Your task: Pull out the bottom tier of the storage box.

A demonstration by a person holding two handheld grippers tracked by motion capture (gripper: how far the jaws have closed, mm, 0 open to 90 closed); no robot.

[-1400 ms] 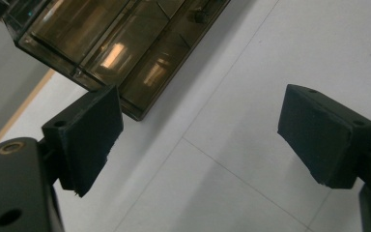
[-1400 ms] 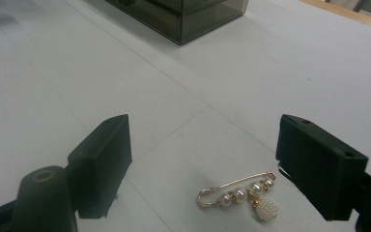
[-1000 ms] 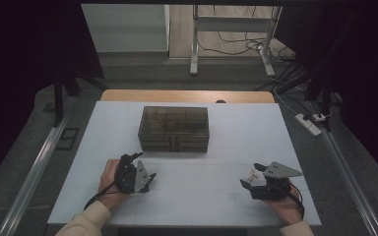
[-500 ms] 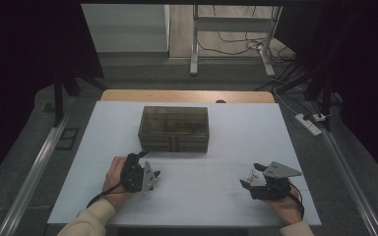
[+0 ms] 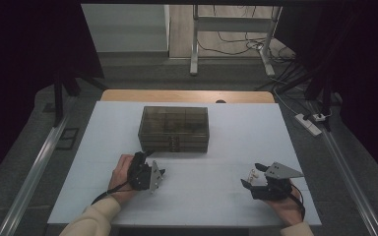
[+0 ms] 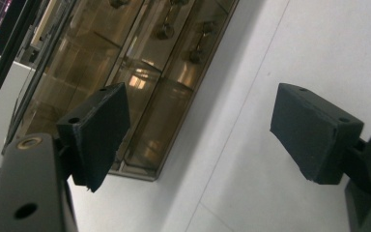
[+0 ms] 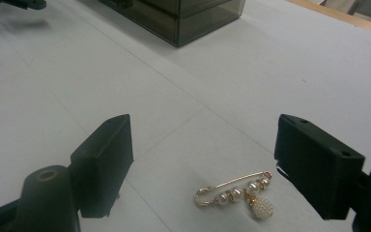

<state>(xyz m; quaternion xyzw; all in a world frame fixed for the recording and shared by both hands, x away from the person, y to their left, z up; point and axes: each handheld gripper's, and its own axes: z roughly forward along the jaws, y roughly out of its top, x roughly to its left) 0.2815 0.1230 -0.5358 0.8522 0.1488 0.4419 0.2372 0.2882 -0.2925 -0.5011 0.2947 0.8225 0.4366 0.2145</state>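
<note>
A smoky see-through compartment box (image 5: 174, 129) stands mid-table, lid down, with small items inside. My left gripper (image 5: 157, 173) lies tilted on its side just in front of the box's left corner. Its jaws stand wide with nothing between them, after closing slightly. In the left gripper view the box (image 6: 140, 72) runs slantwise past the left gripper (image 6: 198, 130). My right gripper (image 5: 253, 178) rests open at the front right. A gold safety-pin brooch with pearls (image 7: 241, 195) lies on the table between the right gripper's (image 7: 203, 154) jaws, untouched. The box (image 7: 183, 14) shows far off.
The white table (image 5: 226, 128) has a wooden strip along its far edge. Metal rails run down both sides. A power strip (image 5: 307, 124) and cables lie on the floor at the right, with a desk frame (image 5: 195, 44) behind.
My left hand has shifted a little to the right and toward the box, with the gripper rolling over. The right hand and the brooch have stayed put.
</note>
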